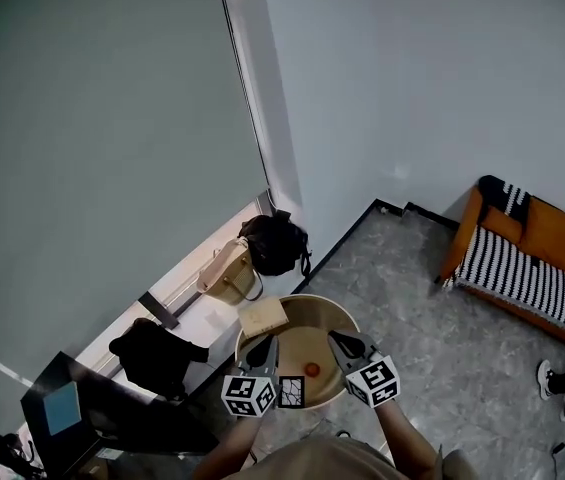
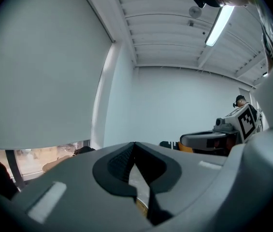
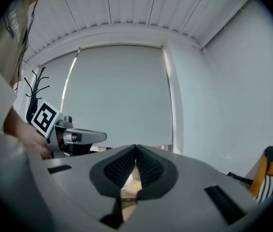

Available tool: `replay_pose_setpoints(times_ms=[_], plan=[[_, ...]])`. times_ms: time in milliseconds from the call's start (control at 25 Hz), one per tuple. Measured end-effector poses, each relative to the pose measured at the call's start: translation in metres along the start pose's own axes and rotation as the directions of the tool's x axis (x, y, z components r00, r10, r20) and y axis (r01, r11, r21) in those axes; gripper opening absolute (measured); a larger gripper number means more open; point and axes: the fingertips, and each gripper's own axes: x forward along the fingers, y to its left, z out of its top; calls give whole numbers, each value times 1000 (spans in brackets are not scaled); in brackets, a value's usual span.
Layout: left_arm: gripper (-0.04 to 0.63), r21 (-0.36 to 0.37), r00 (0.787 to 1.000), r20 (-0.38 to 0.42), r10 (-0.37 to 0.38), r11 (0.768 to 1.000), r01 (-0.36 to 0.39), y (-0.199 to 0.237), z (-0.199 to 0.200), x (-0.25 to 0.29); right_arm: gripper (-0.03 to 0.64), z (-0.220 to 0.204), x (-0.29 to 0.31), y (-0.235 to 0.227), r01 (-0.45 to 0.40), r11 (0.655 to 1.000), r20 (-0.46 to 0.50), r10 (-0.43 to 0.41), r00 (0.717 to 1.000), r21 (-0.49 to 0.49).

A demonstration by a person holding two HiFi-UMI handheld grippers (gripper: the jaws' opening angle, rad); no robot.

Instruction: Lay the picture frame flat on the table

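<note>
Left claw (image 2: 135,145) and right claw (image 3: 136,148) hang fully closed, empty, over round table (image 1: 307,318).

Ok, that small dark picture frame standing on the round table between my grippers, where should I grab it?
Pinch the picture frame by its top edge, coming down from above with the nearby left gripper. It looks to stand upright near the round table's near rim, so the top edge is thin, free and easy to tip from. That gripper is shut; open its jaws first.
</note>
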Motion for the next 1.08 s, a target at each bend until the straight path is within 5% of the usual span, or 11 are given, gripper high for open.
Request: replay_pose_setpoints(times_ms=[400,1080], plan=[[8,-6,999,18,32,999,-32,27,12,-5,6,18,3,-3,37,999,41,-36,998,-31],[8,-11,999,-46,-25,1000,24,29,-18,-7,6,-6,-3,6,79,996,-9,-80,997,-34]])
